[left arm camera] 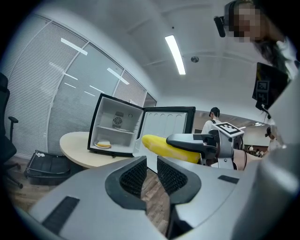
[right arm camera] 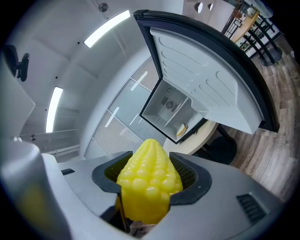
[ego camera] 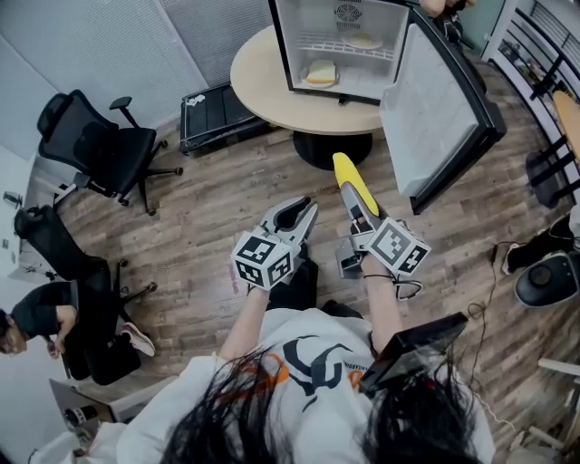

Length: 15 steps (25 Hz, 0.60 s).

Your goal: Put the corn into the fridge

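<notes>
the right gripper point(ego camera: 357, 207) is clamped on the corn point(right arm camera: 149, 171): both of its jaws press against the sides of the yellow cob, and the kernelled tip sticks out past them. in the head view the corn points away from the person toward the far side of the room, held in the air above the wood floor point(ego camera: 199, 227), short of the round table point(ego camera: 267, 95) and well apart from it.

the left gripper point(left arm camera: 151, 174) hangs just left of the right one, at about the same height. its jaws stand only a little apart, with a thin strip of floor showing through the gap and nothing between them.

the small fridge point(ego camera: 333, 20) stands on the far part of the table with its door point(ego camera: 435, 113) swung wide open to the right, so the white inner side of the door faces up and left. inside, a pale, bread-like piece of food point(ego camera: 320, 72) lies on the lower level and a flat, light item point(ego camera: 362, 42) rests on the wire shelf above it. the corn is outside the fridge, nearer to the person than the open door's edge.

a black office chair point(ego camera: 91, 140) stands on the floor at the far left, and a seated person point(ego camera: 41, 317) in dark clothes shows at the near left edge.
</notes>
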### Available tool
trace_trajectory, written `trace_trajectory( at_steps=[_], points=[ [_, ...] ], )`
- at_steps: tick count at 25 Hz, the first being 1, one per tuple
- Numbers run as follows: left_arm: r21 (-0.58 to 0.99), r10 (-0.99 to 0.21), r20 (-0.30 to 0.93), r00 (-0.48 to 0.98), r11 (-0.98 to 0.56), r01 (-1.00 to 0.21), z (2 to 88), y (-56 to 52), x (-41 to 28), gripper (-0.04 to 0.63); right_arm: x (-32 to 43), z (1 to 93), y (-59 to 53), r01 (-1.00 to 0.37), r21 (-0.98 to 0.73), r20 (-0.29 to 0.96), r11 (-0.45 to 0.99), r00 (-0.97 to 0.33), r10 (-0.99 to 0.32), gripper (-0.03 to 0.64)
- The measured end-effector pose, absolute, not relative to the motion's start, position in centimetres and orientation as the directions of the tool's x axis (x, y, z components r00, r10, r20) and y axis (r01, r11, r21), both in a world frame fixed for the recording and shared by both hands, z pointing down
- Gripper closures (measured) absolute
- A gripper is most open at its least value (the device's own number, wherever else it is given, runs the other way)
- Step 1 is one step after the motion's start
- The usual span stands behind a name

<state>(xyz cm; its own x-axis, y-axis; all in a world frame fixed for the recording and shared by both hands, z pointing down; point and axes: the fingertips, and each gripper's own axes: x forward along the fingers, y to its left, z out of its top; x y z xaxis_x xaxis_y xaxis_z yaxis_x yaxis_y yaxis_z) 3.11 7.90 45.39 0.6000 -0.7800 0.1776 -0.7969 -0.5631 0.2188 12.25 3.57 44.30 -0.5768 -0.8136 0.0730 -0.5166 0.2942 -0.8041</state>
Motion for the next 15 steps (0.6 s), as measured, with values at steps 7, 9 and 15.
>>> trace_trajectory(
  at_steps=[7, 9, 15],
  points=[
    [0.236, -0.762, 0.180, 0.623, -0.581, -0.779, 46.1, 1.9, 1.5, 0.520, 11.2, 45.2, -2.0, -0.538, -0.802, 0.098, 0.259, -0.547, -0.831, 0.364],
    [0.238, -0.754, 0.183, 0.631, -0.588, -0.773, 46.2, -0.1, 0.8, 0.520, 10.4, 45.4, -3.8, -0.540, -0.804, 0.107, 0.248, -0.542, -0.834, 0.364],
    [0.239, -0.731, 0.167, 0.662, -0.621, -0.746, 45.7, -5.9, -1.5, 0.520, 8.0, 45.5, -9.1, -0.550, -0.806, 0.124, 0.219, -0.518, -0.846, 0.364]
  ],
)
